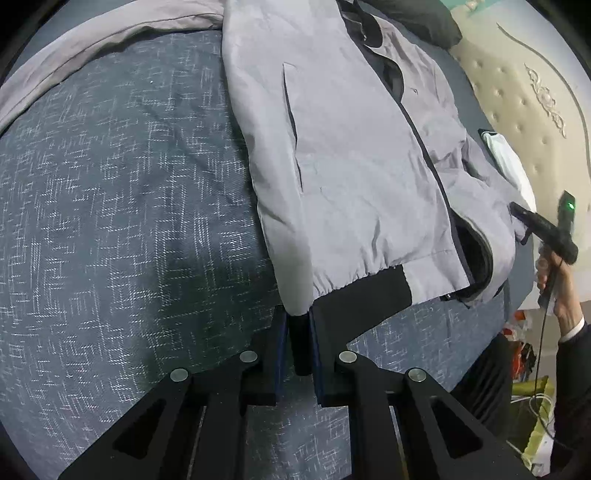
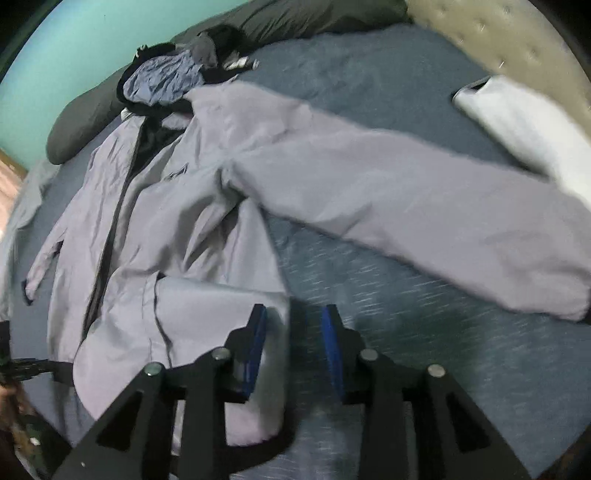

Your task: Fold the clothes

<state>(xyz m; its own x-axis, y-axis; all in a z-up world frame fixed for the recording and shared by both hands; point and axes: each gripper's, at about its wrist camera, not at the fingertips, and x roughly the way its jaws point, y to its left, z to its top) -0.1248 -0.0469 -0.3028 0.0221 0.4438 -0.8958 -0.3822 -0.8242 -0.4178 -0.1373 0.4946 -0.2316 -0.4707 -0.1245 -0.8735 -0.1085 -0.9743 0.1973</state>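
Observation:
A light grey zip jacket point(image 1: 351, 147) with a black hem band lies front-up on the blue-grey bedspread point(image 1: 110, 184). My left gripper point(image 1: 298, 321) is shut on the black hem band point(image 1: 362, 291) at the jacket's lower corner. In the right wrist view the jacket point(image 2: 184, 206) is spread out, with one sleeve point(image 2: 424, 206) stretched out to the right. My right gripper point(image 2: 294, 310) stands open at the other hem corner, grey fabric lying beside and under its left blue pad point(image 2: 255, 339). The right gripper point(image 1: 543, 229) also shows in the left wrist view, held by a hand point(image 1: 561, 295).
A beige tufted headboard point(image 1: 517, 85) borders the bed. A white folded cloth point(image 2: 524, 122) lies near it. Dark pillows point(image 2: 295, 18) and a pile of dark and blue clothes point(image 2: 166, 77) sit at the bed's far end, before a teal wall point(image 2: 74, 48).

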